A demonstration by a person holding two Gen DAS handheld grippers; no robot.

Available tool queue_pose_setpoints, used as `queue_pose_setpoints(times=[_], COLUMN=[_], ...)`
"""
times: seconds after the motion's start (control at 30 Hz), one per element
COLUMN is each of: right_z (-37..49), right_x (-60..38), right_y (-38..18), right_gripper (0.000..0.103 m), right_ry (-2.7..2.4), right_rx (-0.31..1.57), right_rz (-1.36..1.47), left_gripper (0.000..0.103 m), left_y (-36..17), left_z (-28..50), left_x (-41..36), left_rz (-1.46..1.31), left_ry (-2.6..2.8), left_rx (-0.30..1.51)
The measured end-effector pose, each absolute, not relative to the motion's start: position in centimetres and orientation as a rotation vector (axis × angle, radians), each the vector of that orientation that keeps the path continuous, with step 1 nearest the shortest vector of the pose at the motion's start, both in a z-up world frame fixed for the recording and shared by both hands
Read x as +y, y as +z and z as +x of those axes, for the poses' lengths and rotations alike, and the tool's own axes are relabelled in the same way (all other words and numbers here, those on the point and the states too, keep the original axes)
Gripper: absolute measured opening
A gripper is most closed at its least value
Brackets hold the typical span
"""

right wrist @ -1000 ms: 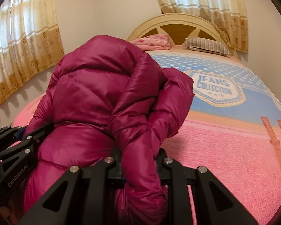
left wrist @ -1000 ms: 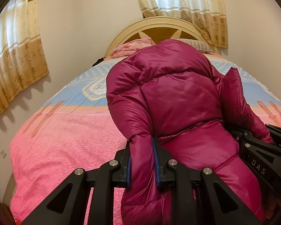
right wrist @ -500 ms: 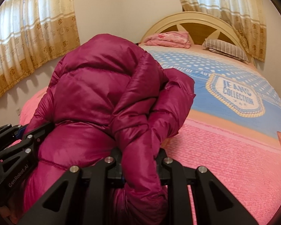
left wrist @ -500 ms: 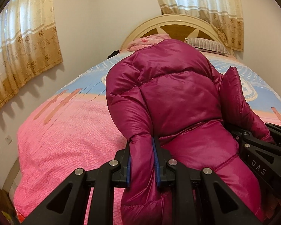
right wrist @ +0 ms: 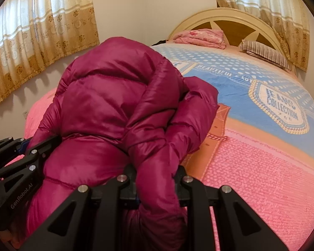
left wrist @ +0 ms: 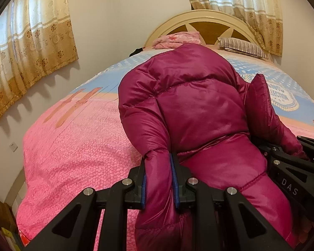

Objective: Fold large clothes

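Lengthwise, the magenta puffer jacket [left wrist: 190, 113] ran from the bed's [left wrist: 73, 146] foot edge toward the headboard [right wrist: 236, 18]; left gripper [left wrist: 159, 179] and right gripper [right wrist: 158, 186] each pinched a sleeve; the bedspread read "JEANS COLLECTION"; gripper bodies read "DAS", "GenRobot.AI".

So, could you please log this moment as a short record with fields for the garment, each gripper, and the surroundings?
garment: magenta puffer jacket, bunched and lifted over the bed
left gripper: shut on a jacket sleeve
right gripper: shut on the other jacket sleeve
surface: bed with pink and blue bedspread
at headboard: striped pillow, folded pink blanket
windows: beige curtains
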State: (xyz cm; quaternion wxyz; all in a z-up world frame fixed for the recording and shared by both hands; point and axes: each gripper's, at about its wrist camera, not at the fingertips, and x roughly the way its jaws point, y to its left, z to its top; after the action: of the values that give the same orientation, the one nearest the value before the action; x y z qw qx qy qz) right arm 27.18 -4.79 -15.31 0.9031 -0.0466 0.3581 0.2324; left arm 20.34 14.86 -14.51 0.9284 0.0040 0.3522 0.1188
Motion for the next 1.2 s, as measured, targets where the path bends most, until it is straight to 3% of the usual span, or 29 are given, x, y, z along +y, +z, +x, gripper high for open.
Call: queue_pose_setpoints(times=[0.27,0.77,0.9,1.07,1.13,1.2], right_z=[27.8,28.6,28.8,27.5,26.0,24.5], right_x=[-3.5,-3.5,-3.7,-4.7,-5.2,-5.8], right_y=[-17.3,-19.6,-19.2,-16.8,-15.1,-13.7], right_gripper=[0.021,0.028,0.036,0.054,0.064,0.066], right_ry=[0.490,0.477,0.475,0.473,0.469,0.466], right_rx=[0.790,0.850,0.862,0.828,0.783,0.736], right_rz=[-0.110,-0.086,-0.078,-0.047,-0.048,-0.047], left_gripper=[0.020,0.035,0.043,0.053,0.060,0.070], left_y=[-17.2,-20.5,-20.0,-17.1,-15.0,-12.9], left_z=[20.9,21.2,21.1,19.3,17.7,15.9], left_x=[16.3,16.9,16.8,17.2,17.0,16.8], left_rz=[-0.010,-0.022,-0.022,-0.039,-0.034,-0.022], left_ry=[0.254,0.292,0.313,0.323,0.319,0.318], left_rx=[0.785,0.796,0.804,0.776,0.723,0.667])
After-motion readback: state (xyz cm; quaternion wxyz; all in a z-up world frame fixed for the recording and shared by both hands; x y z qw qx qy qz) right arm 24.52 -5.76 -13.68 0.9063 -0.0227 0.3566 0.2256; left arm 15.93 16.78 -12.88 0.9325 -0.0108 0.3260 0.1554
